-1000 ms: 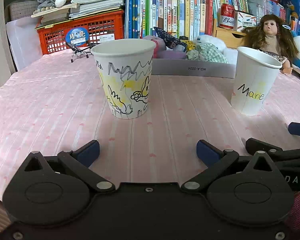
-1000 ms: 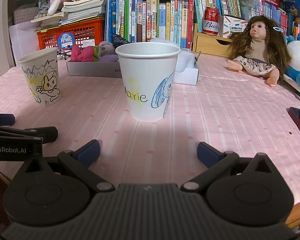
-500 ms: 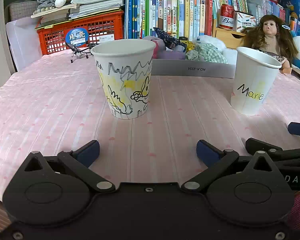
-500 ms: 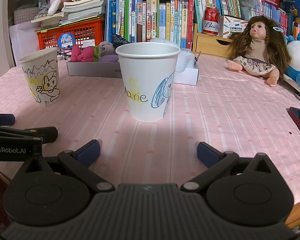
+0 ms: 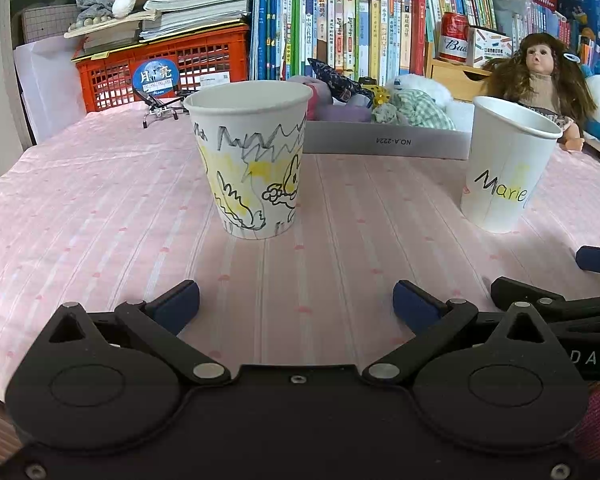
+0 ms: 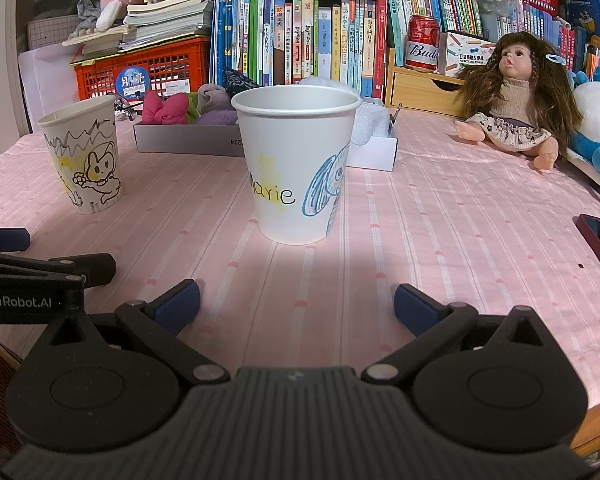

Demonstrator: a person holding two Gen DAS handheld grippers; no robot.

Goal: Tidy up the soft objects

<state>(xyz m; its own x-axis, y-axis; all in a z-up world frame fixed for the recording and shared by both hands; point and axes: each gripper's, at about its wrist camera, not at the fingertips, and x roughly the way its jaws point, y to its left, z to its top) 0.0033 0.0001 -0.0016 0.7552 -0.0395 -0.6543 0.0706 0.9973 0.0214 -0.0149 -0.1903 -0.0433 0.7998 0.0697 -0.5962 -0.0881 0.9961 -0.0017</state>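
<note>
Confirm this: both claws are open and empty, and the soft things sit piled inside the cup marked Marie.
Wrong on one point. The soft things are piled in the grey box behind the cups, not in the Marie cup; the right wrist view shows this. The left claw and right claw are indeed open and empty.

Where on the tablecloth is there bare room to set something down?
Bare cloth lies between the drawn cup and the Marie cup, and right of it, short of the doll. The grey box at the back is crowded with soft things.
</note>
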